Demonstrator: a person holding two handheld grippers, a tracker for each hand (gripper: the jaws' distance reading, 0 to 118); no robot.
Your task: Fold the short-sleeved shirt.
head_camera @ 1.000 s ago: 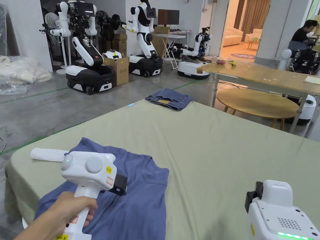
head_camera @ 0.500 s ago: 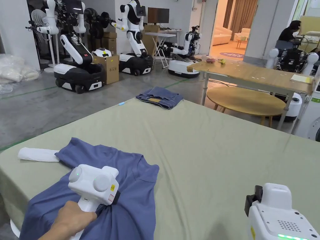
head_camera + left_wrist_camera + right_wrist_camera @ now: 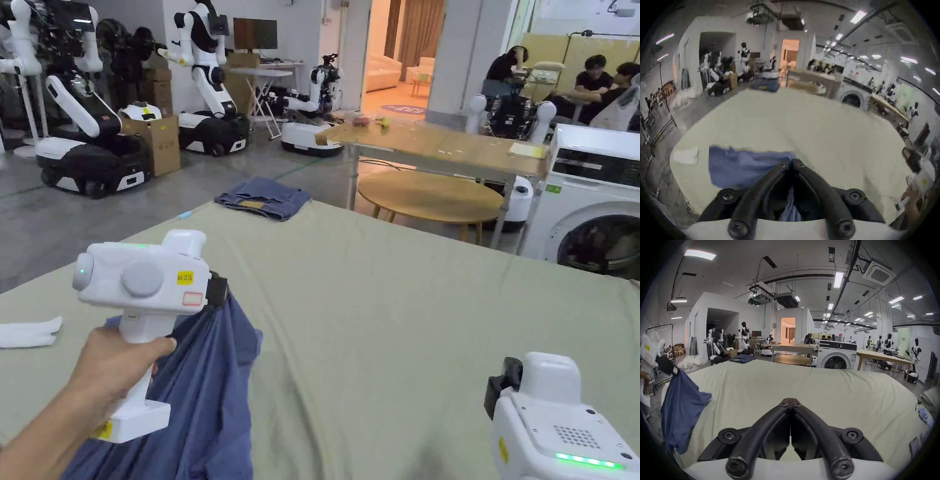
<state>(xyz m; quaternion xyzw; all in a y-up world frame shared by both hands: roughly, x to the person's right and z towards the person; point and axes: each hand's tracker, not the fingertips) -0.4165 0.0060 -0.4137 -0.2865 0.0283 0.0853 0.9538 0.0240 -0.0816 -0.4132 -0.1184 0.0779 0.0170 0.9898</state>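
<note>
The blue short-sleeved shirt (image 3: 206, 387) hangs bunched from my left gripper (image 3: 220, 294), raised over the near left of the green-covered table (image 3: 406, 300). Its lower part trails down toward the table's near edge. In the left gripper view the jaws (image 3: 791, 160) are shut on a fold of the shirt (image 3: 740, 167). The right gripper view shows the left gripper (image 3: 667, 365) at the far left with the shirt (image 3: 682, 407) dangling below it. My right gripper (image 3: 501, 381) sits low at the near right over bare table. Its jaws (image 3: 790, 400) are shut with nothing between them.
Folded jeans (image 3: 262, 197) lie on the table's far edge and a white cloth (image 3: 28, 331) at its left. Beyond stand a wooden table (image 3: 437, 147), a round table (image 3: 431, 197), a washing machine (image 3: 587, 194) and parked robots (image 3: 206, 94). People sit at the back right.
My left gripper went down onto the flat shirt, shut on it and lifted it off the table. The head camera has swung right. The right gripper has barely moved.
</note>
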